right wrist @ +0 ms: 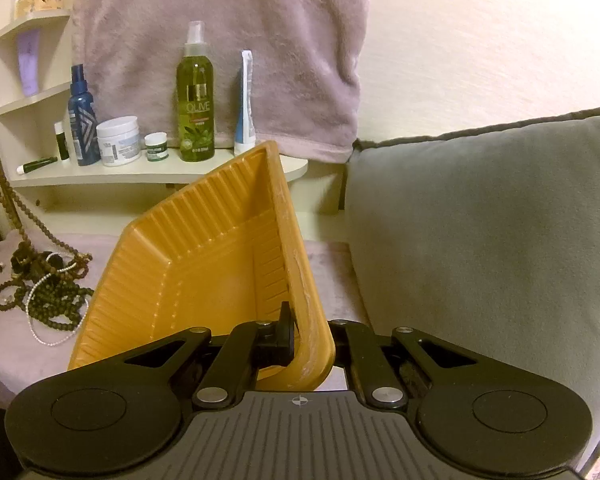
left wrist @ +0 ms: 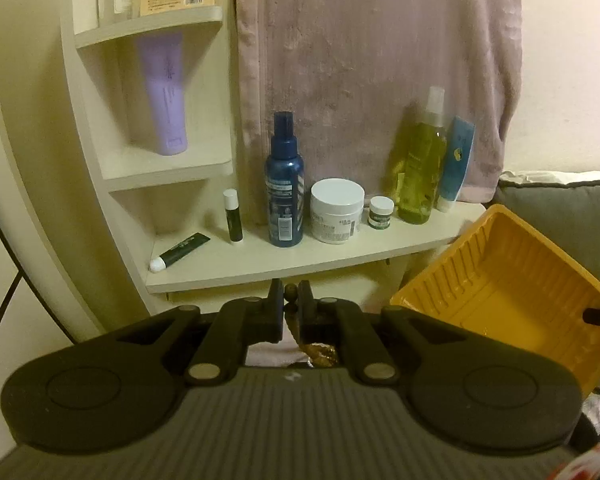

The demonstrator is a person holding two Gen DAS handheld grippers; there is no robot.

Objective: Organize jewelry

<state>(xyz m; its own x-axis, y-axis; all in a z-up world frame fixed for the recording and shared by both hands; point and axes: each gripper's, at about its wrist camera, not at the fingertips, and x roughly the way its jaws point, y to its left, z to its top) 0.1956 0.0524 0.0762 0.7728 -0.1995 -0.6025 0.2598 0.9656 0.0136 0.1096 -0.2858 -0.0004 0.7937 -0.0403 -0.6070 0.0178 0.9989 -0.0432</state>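
Note:
In the left wrist view my left gripper (left wrist: 291, 295) is shut on a strand of dark brown beads (left wrist: 291, 291), which hangs down behind the fingers. In the right wrist view that bead strand (right wrist: 4, 196) rises from a tangled jewelry pile (right wrist: 44, 284) of brown beads and a pearl string on the mauve cloth (right wrist: 8, 352). My right gripper (right wrist: 300, 318) is shut on the near rim of an orange plastic tray (right wrist: 204, 264), held tilted up on edge. The tray (left wrist: 512, 280) looks empty and stands right of the left gripper. The right gripper's outer finger is hidden behind the rim.
A cream shelf (left wrist: 300, 256) behind carries a blue spray bottle (left wrist: 284, 184), a white jar (left wrist: 336, 210), a green oil bottle (right wrist: 195, 96) and tubes. A mauve towel (left wrist: 372, 60) hangs above it. A grey cushion (right wrist: 492, 240) fills the right side.

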